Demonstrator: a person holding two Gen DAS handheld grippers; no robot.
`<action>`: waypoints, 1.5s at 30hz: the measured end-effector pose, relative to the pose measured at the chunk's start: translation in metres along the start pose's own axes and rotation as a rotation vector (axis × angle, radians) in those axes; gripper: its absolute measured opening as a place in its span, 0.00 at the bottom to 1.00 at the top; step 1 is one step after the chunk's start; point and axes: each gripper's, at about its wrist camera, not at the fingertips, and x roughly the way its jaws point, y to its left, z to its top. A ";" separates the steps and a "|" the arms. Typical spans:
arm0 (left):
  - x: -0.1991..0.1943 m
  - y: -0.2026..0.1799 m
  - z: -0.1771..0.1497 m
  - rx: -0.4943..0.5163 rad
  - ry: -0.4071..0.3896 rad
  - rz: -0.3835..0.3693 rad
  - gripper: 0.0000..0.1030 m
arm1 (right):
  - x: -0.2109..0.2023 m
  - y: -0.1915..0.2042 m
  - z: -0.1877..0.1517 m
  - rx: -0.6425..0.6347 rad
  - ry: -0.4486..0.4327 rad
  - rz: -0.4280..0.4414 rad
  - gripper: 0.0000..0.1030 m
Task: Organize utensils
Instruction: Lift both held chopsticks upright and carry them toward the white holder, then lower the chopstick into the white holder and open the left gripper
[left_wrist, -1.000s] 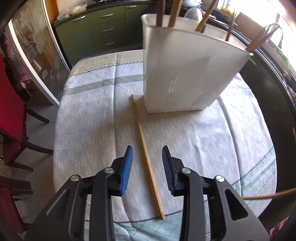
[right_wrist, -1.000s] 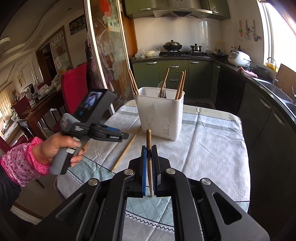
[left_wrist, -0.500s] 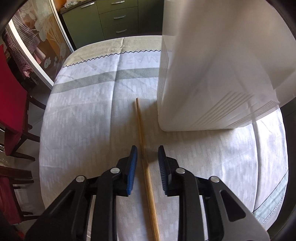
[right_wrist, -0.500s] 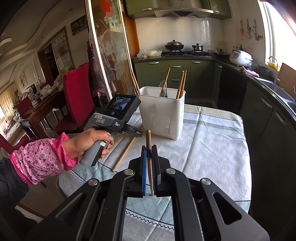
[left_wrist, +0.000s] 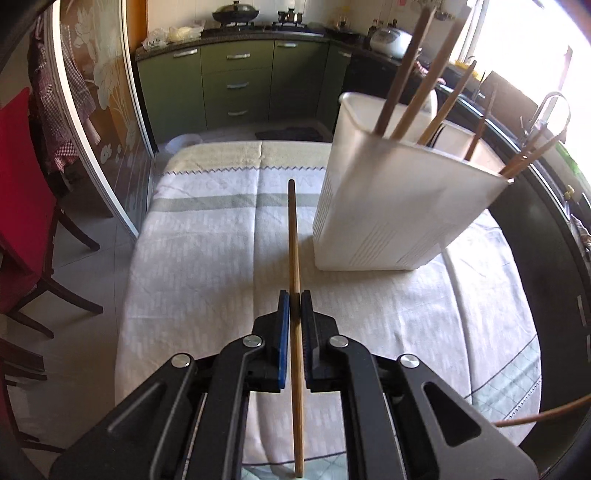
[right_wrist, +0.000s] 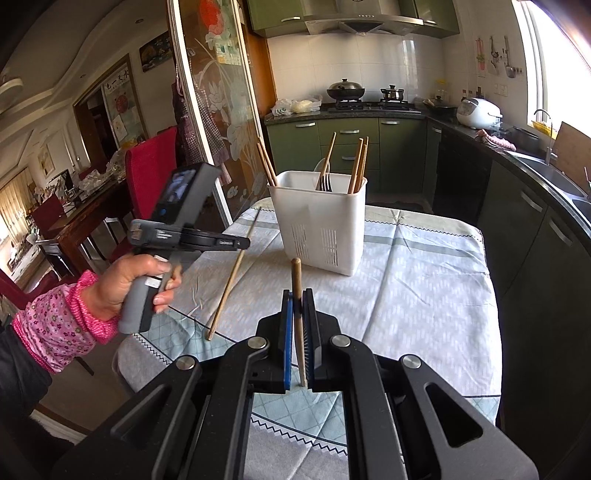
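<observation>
Our left gripper (left_wrist: 294, 295) is clamped on a long wooden chopstick (left_wrist: 294, 240), held off the tablecloth (left_wrist: 192, 258) just left of the white utensil caddy (left_wrist: 388, 206). Our right gripper (right_wrist: 298, 295) is clamped on a second chopstick (right_wrist: 297, 291), in front of the caddy. Inside the caddy stand more chopsticks (right_wrist: 356, 166) and a fork (right_wrist: 325, 182).

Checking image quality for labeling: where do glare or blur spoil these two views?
Left wrist view: window glare washes out the upper right; the white utensil holder looks motion-smeared; the chopstick in the tongs is sharp. Right wrist view: mostly sharp, glare only at the right window; straight edges bow near the borders.
</observation>
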 end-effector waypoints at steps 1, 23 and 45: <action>-0.016 -0.001 -0.004 0.009 -0.031 -0.009 0.06 | 0.000 0.000 0.000 0.001 0.001 -0.001 0.06; -0.135 -0.022 -0.058 0.136 -0.236 -0.080 0.06 | 0.002 0.006 -0.002 -0.014 0.015 -0.012 0.06; -0.204 -0.094 0.090 0.208 -0.531 -0.047 0.06 | 0.006 -0.006 -0.001 0.003 0.021 0.007 0.06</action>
